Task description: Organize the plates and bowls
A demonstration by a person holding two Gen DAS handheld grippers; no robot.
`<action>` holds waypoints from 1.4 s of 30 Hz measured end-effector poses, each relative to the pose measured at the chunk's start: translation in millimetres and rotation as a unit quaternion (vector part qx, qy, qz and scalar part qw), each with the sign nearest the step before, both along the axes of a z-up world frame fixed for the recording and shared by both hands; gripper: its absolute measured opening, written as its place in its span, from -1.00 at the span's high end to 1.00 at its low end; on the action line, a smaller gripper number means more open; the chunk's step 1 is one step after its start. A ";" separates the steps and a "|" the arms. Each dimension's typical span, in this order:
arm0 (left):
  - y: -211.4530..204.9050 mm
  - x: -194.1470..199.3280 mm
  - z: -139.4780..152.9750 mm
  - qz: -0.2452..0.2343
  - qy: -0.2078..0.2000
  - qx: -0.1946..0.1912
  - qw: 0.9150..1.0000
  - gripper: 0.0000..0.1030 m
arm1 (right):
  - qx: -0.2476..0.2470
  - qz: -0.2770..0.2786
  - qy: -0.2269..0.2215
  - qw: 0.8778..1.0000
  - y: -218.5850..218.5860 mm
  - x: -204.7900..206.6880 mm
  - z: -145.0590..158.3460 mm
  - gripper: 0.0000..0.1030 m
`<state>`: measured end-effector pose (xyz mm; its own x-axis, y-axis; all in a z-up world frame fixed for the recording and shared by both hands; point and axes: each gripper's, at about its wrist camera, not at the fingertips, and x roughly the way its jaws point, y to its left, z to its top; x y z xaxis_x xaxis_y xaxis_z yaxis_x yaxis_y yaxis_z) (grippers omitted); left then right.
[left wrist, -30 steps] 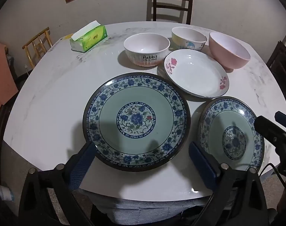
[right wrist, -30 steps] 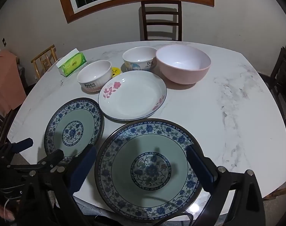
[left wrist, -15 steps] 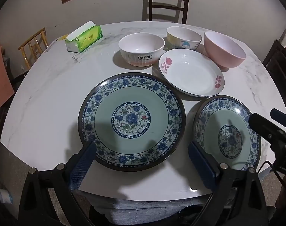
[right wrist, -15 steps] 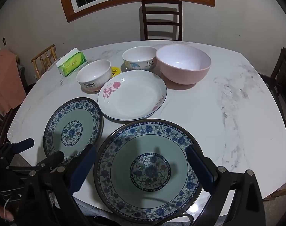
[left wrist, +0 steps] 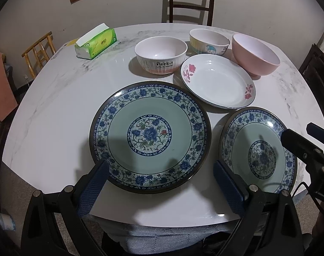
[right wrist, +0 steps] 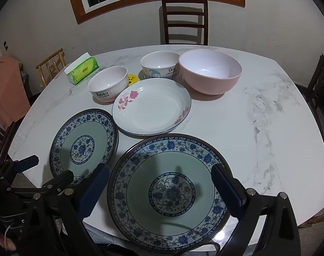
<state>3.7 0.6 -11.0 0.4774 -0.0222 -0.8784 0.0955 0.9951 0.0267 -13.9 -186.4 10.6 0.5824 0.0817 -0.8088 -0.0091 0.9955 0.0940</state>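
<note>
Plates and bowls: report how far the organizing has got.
Done: nothing stacked. The two blue-patterned green plates, the white rose-printed plate, the white Rabbit bowl, the cartoon-printed bowl and the pink bowl each sit alone on the marble table.
In hand: nothing; left gripper and right gripper are open.
Left: all stacking.

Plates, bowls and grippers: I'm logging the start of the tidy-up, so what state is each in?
Large blue-floral green plate: flat, empty, unstacked.
Smaller blue-floral green plate: flat, empty.
White rose-print plate: empty.
White Rabbit bowl: upright, empty.
Cartoon Dog bowl: upright.
Pink bowl: upright, empty.
Left gripper: jaws open.
Right gripper: jaws open.
</note>
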 end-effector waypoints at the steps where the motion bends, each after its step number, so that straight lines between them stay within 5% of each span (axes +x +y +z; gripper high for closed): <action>1: 0.3 0.2 -0.2 0.000 0.001 0.000 1.000 -0.87 | -0.002 -0.001 0.000 1.000 -0.3 0.7 -0.1 -0.91; 42: -0.2 -0.8 -7.3 -0.001 0.010 0.000 1.000 -0.87 | 0.007 0.009 0.008 1.000 4.1 0.1 -3.3 -0.91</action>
